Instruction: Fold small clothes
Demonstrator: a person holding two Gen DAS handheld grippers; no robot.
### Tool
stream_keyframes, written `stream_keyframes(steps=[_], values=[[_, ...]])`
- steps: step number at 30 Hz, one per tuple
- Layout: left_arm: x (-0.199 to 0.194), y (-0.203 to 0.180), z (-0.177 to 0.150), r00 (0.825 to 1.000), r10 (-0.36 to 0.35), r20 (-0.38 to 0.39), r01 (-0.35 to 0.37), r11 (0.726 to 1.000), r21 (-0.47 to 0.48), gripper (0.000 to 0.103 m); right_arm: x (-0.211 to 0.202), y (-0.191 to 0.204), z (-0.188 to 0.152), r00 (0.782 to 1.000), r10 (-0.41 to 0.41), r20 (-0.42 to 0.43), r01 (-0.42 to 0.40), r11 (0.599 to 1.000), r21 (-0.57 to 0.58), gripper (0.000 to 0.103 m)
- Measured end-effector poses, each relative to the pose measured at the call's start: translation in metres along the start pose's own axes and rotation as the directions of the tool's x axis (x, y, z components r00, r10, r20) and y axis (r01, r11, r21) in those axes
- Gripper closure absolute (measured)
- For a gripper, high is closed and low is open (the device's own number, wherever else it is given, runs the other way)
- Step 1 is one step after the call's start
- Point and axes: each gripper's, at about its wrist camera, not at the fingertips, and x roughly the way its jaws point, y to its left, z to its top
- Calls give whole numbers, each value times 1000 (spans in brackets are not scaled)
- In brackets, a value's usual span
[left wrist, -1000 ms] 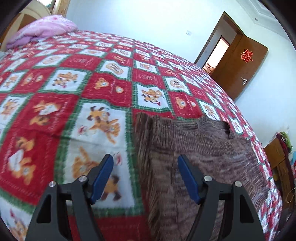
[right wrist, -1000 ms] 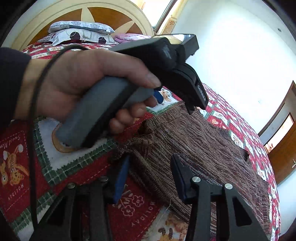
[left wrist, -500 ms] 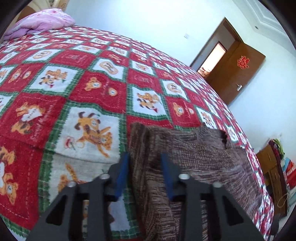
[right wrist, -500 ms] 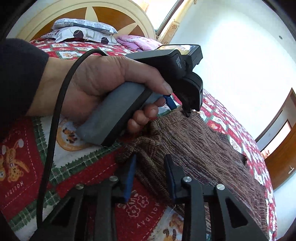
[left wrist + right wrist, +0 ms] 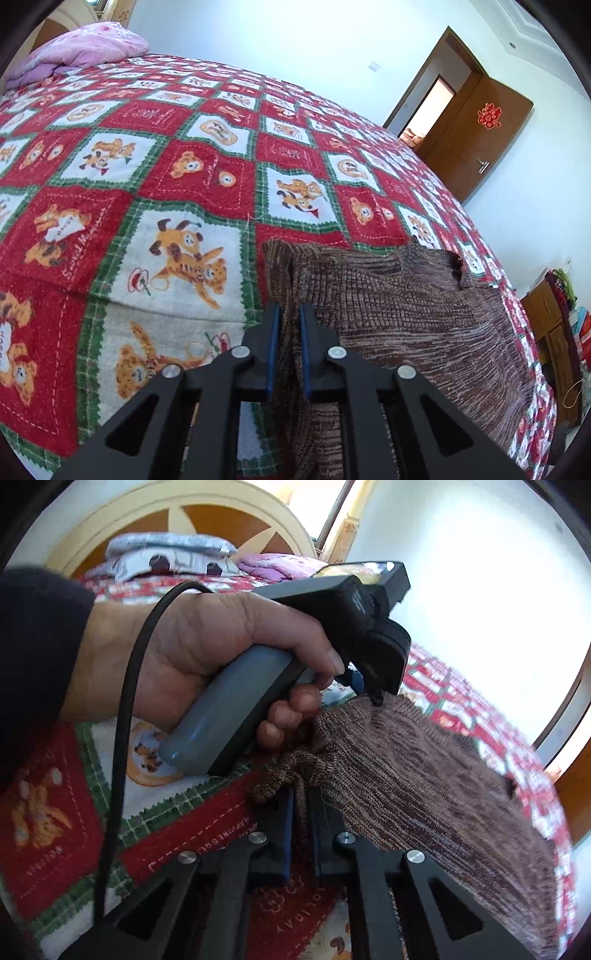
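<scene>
Both grippers clamped on the near edge of the brown knit garment [image 5: 406, 332]; fold not yet made

Left gripper [image 5: 287, 314] and right gripper [image 5: 301, 805]: jaws just closed, each pinching a bunch of knit fabric at 1 corner of the near edge. Garment lies spread on the red and green patchwork bedspread [image 5: 192, 177], its far end toward the door [image 5: 476, 147]. Left hand [image 5: 221, 657] seen gripping its handle, near edge starting to lift. Judged: grasp step done; 0 folds completed, carrying the edge over and all later folds remain
</scene>
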Motion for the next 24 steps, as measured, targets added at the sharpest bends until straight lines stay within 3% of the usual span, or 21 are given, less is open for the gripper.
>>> stream_keyframes(steps=[8,13,24], values=[[-17,-12,4,998,61,-22,-61,998,-10,94,-39,-18,1,996,71,60,-78,991,112,97],[-32,-15,10,1000,13,-8,-14,997,-78,94,-61,-36,0,991,91,95,-107,978,180,98],[-61,-74,29,996,-79,37,81,995,-62,94,-107,-112,-19,986,51,161,-112,911,398,99]])
